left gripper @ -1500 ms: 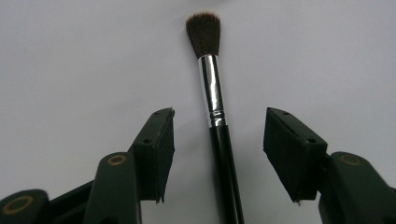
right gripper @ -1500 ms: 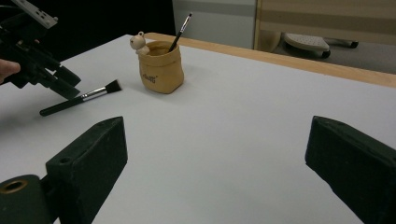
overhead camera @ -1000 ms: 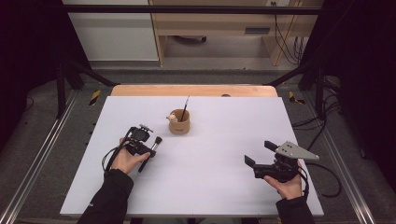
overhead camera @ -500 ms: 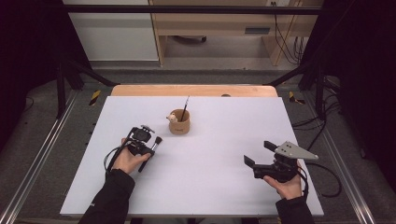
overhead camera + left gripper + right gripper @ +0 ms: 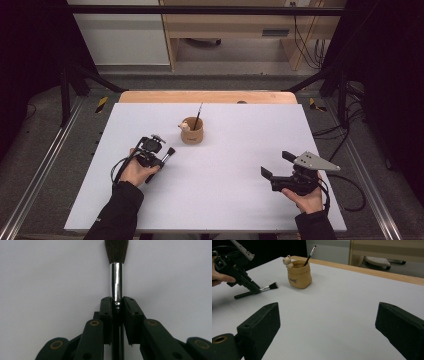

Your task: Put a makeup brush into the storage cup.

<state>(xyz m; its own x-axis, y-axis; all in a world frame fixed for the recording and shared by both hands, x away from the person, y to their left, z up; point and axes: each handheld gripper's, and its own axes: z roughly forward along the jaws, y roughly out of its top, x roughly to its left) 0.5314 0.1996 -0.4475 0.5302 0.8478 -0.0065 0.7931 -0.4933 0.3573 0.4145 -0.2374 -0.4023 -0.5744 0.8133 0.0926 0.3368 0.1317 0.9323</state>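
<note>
- The left gripper [image 5: 161,159] has just been closing, and its jaws now pinch the makeup brush [image 5: 116,277] at the base of the silver ferrule, with the dark handle running back between them. Before lifting, the pinch should be judged firm, since a round metal collar can roll between flat pads.
- The brush lies low over the white table [image 5: 230,200], left of its middle, bristles aimed toward the far right. Lifting straight up first would probably keep the bristles from dragging.
- The likely goal is the tan holder [image 5: 192,131], standing just beyond the brush toward the table's far edge; a slim brush [image 5: 198,114] already leans in it. The handle end would best go in first, so the brush needs tilting upright, and it should enter beside the slim brush, not against it.
- A light approach matters, as the holder looks easy to nudge.
- The right gripper [image 5: 276,164] rests near the table's near right corner, jaws spread wide and empty, well apart from the work.
</note>
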